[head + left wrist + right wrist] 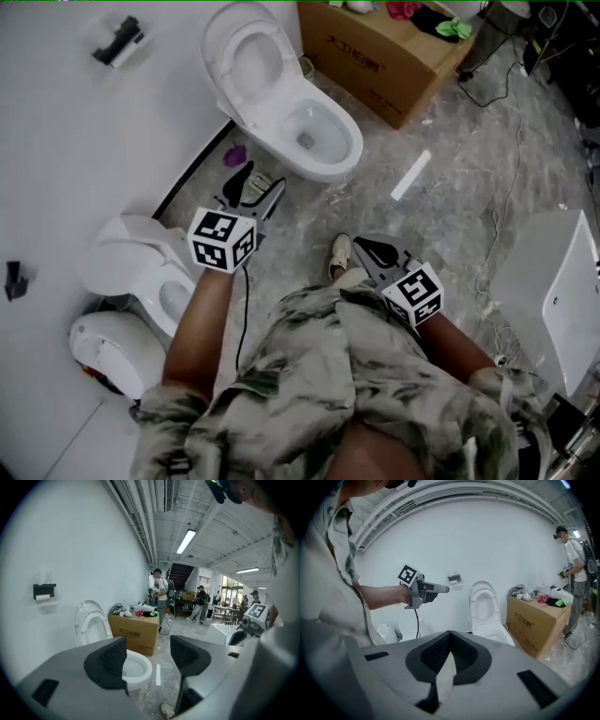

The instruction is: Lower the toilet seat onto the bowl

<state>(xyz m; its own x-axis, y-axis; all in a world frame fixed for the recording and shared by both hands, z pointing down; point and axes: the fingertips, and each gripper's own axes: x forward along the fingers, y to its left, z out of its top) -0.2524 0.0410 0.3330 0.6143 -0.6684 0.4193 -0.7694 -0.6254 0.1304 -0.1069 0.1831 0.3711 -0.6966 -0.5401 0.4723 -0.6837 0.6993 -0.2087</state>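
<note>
The toilet seat (pixel 246 58) stands raised, well ahead of the wide-open, empty left gripper (pixel 258 185). The right gripper (pixel 362 247) is closed and empty. Open floor (pixel 314 220) lies between.

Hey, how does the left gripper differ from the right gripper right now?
The left gripper has its jaws wide apart, while the right gripper has its jaws closed together at the tips. In the head view the left gripper reaches nearer the toilet; the right gripper is further back from it. Both are empty.
</note>
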